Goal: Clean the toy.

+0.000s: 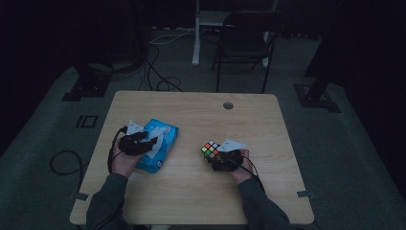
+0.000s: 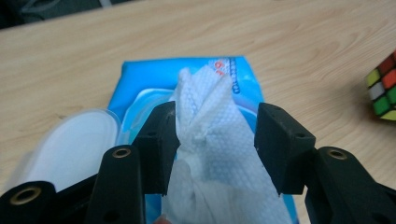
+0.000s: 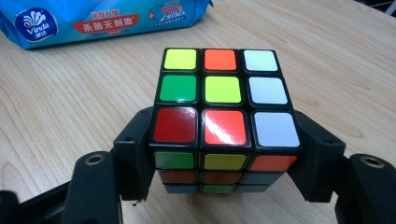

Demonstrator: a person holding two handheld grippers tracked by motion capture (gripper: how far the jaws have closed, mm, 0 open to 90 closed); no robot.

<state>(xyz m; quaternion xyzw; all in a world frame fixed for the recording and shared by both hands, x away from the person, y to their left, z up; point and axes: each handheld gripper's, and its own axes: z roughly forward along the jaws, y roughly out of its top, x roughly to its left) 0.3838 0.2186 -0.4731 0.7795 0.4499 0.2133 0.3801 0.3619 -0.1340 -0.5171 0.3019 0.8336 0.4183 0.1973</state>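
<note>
dim, murky high view with dark surroundings; bright, sharp close views, glare on cube (image 3: pixel 223 122) stickers

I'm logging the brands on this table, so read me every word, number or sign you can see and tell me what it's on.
"Vinda": white logo on the blue wipes pack.
"99.9%": small badge on the same pack.
Chinese characters on its red banner: too small to read reliably.
Red print beside the wipe: blurred.
Puzzle cube: no text.
</note>
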